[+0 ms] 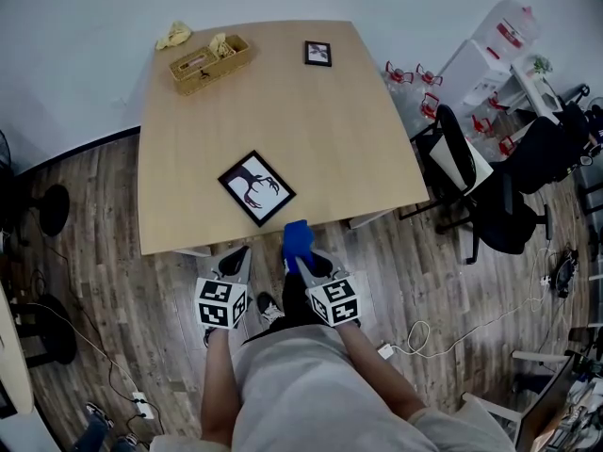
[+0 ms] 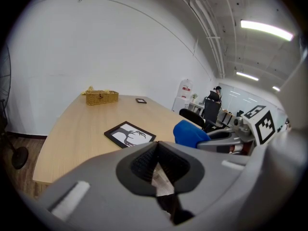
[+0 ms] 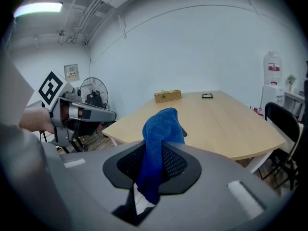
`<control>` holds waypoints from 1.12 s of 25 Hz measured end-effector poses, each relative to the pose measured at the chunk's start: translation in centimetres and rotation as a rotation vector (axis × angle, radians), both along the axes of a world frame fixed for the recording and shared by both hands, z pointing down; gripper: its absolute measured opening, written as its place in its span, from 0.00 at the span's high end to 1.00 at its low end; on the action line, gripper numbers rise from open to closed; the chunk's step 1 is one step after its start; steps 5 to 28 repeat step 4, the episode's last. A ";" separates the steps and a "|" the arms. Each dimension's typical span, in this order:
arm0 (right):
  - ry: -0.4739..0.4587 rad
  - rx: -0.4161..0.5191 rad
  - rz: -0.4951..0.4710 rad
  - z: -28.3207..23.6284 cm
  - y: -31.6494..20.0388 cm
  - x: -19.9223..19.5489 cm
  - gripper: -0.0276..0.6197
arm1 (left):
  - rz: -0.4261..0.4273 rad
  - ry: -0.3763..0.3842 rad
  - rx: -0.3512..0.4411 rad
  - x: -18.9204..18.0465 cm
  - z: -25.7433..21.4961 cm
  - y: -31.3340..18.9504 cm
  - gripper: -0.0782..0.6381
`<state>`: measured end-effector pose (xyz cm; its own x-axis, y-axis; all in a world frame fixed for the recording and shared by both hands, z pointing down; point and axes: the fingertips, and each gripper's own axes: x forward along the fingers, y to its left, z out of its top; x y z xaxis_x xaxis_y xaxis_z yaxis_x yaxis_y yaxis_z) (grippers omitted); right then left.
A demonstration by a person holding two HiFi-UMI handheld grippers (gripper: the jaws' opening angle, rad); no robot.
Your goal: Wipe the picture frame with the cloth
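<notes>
Pale wood bench on a plank floor, white walls behind: both grippers were held just off its near edge.

The right gripper had its jaws closed on the cloth. The blue fabric was pinched between the ribbed pads, with a bunched fold rising above them and a short tail hanging below. The left gripper had its jaws brought together at the tips, with nothing between them. The two grippers sat side by side, close but not touching, the left one a little nearer the bench's left end.

From the head view, the cloth's upper fold reached just over the bench's near edge. The frame lay flat on the bench just beyond and slightly left of it, turned corner-on to the edge. It had a black border and a dark antlered figure on white. Cloth and frame looked close but apart, and neither gripper touched the frame.

Farther out, a small frame lay at the far right of the bench. A wicker basket stood at the far left, with a crumpled yellowish thing just beyond it. A black chair stood on the floor to the right of the bench.
</notes>
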<state>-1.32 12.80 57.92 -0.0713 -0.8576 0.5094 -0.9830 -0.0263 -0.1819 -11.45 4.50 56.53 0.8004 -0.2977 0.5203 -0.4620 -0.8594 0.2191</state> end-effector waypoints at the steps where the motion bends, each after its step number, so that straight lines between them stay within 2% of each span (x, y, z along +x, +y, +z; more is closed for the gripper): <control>1: -0.001 -0.001 -0.002 0.0 0.0 0.1 0.86 | -0.001 -0.002 -0.001 0.1 0.0 0.0 0.82; 28: -0.001 -0.003 -0.008 -0.4 0.0 0.5 0.86 | -0.004 -0.004 -0.002 0.5 -0.3 0.1 0.82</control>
